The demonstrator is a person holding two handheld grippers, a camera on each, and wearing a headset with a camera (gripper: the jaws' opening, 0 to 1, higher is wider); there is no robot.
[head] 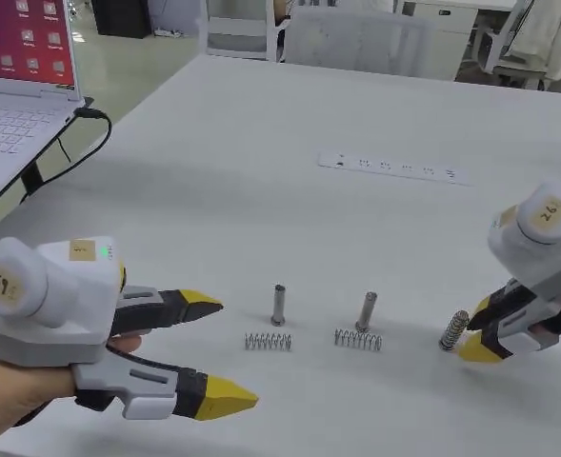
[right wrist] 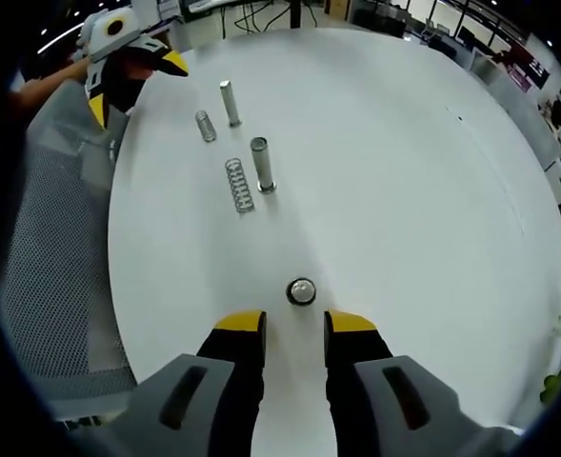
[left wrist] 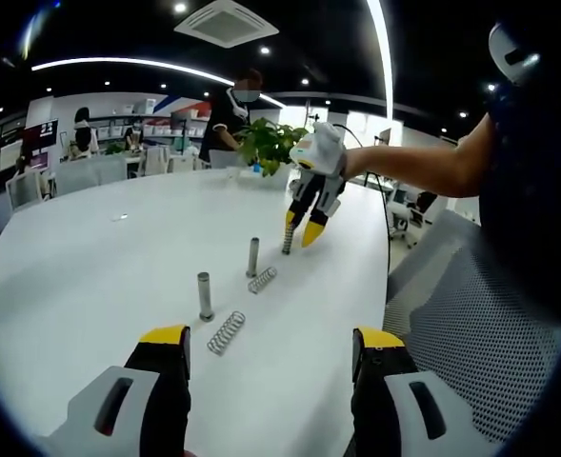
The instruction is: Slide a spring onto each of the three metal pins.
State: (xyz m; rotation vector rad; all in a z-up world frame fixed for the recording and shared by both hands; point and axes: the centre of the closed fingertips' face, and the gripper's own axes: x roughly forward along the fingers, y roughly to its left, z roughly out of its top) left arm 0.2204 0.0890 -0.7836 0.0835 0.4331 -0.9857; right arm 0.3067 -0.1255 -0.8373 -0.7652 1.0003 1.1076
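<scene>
I'm looking at a wide white worktop (head: 261, 143). An open laptop (head: 13, 95) sits at its far left corner, with a black cable (head: 75, 143) looping from its side. A white socket strip (head: 394, 169) lies toward the far right. Beyond the far edge are grey chairs (head: 356, 38), a white cabinet (head: 447, 24) and a pale green floor (head: 132, 57). The left gripper view shows a dark ceiling with light strips (left wrist: 380, 57) and a square vent (left wrist: 228, 21). It also shows a leafy plant (left wrist: 266, 143), a person (left wrist: 230, 114) behind it, and a grey mesh chair (left wrist: 470, 324).
</scene>
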